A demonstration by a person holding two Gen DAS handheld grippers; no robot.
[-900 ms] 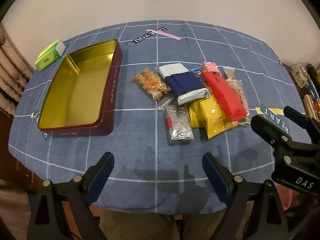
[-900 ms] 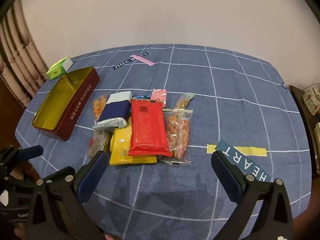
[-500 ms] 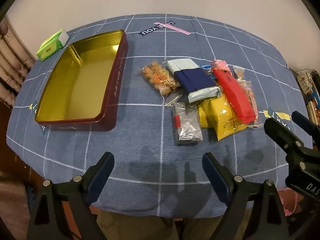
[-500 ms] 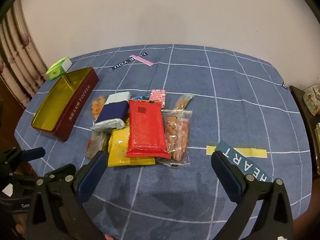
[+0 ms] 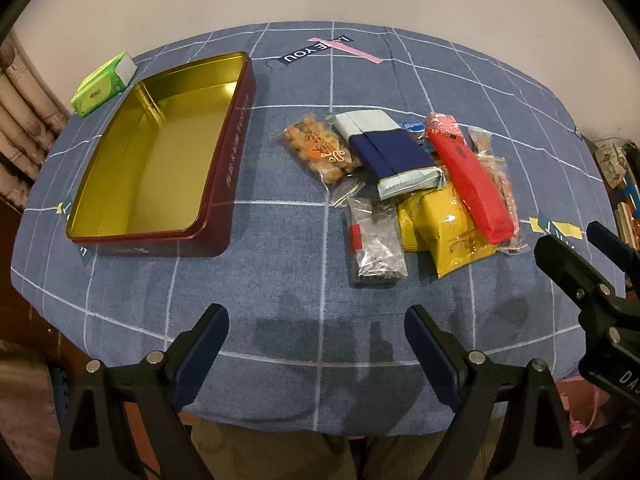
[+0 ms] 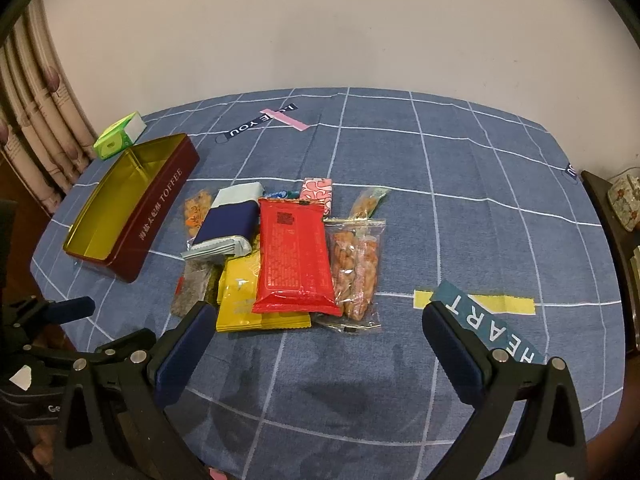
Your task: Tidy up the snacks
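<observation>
Both the left gripper (image 5: pixel 316 336) and right gripper (image 6: pixel 316 336) hovered spread wide and empty, the left camera having drifted nearer the empty toffee tin (image 5: pixel 224 168), while the snack packets (image 6: pixel 294 258) lay piled beside it, none packed yet.

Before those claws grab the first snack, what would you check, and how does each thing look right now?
1. Tin empty, ready for snacks: ok.
2. Left claw open, holding nothing: ok.
3. Right claw open, holding nothing: ok.
4. Red packet on top of the pile, free to lift: ok.
5. Yellow packet free to lift: not ok, the red packet overlaps it.
6. Everything fits in the tin: cannot tell.
</observation>
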